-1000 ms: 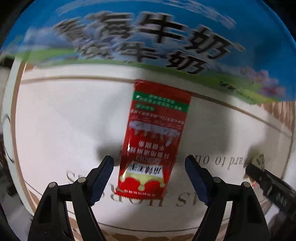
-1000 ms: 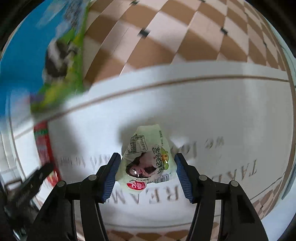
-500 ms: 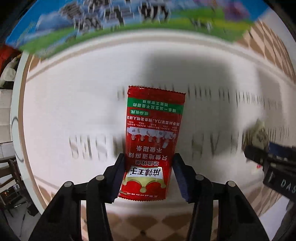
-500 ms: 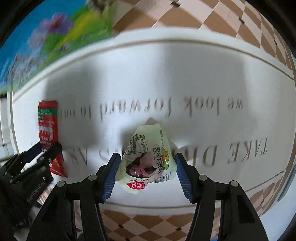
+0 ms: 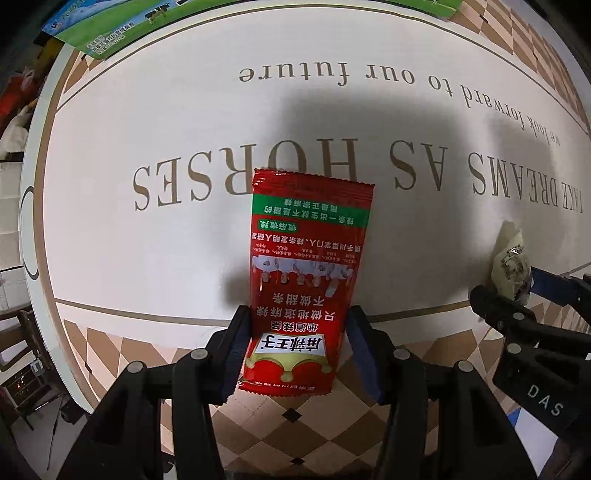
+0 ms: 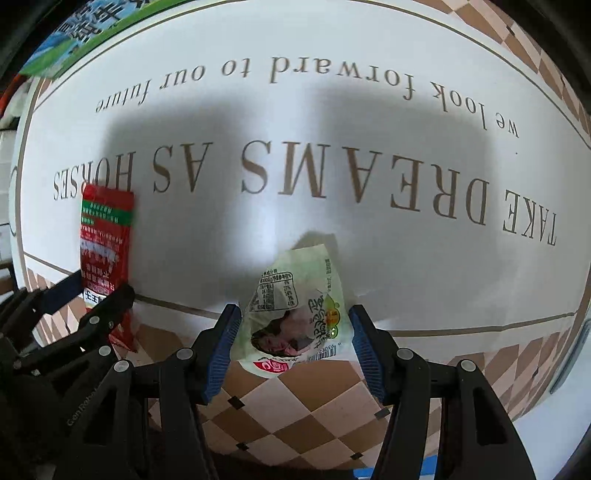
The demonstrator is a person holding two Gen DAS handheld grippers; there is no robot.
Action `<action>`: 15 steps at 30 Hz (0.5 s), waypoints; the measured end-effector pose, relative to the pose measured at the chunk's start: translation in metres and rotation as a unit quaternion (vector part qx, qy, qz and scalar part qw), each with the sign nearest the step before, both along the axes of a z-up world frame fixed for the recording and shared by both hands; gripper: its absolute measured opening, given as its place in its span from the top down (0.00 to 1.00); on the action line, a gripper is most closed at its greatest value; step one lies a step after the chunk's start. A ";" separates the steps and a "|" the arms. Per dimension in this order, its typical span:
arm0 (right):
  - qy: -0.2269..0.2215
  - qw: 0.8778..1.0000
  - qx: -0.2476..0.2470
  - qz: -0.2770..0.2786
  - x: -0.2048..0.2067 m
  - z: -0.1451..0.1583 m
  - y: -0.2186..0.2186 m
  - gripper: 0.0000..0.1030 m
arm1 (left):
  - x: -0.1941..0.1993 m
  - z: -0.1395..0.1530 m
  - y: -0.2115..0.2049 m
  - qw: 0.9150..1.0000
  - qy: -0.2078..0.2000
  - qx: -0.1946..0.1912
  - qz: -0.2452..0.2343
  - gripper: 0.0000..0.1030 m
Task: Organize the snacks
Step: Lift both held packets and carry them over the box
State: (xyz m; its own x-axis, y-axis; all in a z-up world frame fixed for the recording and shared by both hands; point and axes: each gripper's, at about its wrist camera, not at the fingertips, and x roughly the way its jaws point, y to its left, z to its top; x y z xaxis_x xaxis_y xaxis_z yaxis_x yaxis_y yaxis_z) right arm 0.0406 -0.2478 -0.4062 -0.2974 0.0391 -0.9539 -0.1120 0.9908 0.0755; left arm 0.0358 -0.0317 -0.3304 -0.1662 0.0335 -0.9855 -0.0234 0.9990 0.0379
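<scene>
A red packet (image 5: 306, 288) is held in the left claw (image 5: 295, 347), whose jaws have just closed, and a green packet (image 6: 295, 317) in the right claw (image 6: 291, 343), above the desk's (image 5: 147, 258) near edge; both remain unplaced.

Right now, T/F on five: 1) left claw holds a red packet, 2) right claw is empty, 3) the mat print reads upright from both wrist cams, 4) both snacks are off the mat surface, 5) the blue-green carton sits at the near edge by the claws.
1. The left claw grips the red packet by its lower end. True.
2. The right claw is empty. False: its pads clamp a pale green snack pouch.
3. The mat lettering reads upright. False: it appears upside down in both views.
4. Both snacks are lifted clear of the mat. True: each casts a shadow behind it.
5. The blue-green carton lies by the claws. False: it is at the mat's far edge.
</scene>
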 end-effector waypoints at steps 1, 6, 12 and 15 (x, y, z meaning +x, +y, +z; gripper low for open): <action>-0.001 1.000 -0.002 -0.001 -0.006 -0.001 0.001 0.39 | 0.003 -0.002 0.004 1.000 0.001 -0.002 0.001 0.48; 0.014 0.999 0.011 -0.031 0.007 -0.006 0.009 0.28 | 0.035 -0.023 -0.006 1.000 0.003 -0.008 0.014 0.35; 0.021 0.998 0.018 -0.057 0.011 -0.013 -0.008 0.23 | 0.038 -0.027 -0.002 1.000 0.001 -0.008 0.010 0.33; 0.020 0.998 0.016 -0.060 0.005 -0.014 -0.013 0.23 | 0.041 -0.028 -0.004 1.000 -0.002 -0.011 0.009 0.35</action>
State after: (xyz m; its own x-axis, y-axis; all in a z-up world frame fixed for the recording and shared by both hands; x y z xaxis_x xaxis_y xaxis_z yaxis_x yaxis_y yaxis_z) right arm 0.0458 -0.2611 -0.4198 -0.3267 0.1069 -0.9391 0.0118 0.9940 0.1091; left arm 0.0764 -0.0356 -0.3589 -0.1630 0.0099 -0.9866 -0.0407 0.9990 0.0168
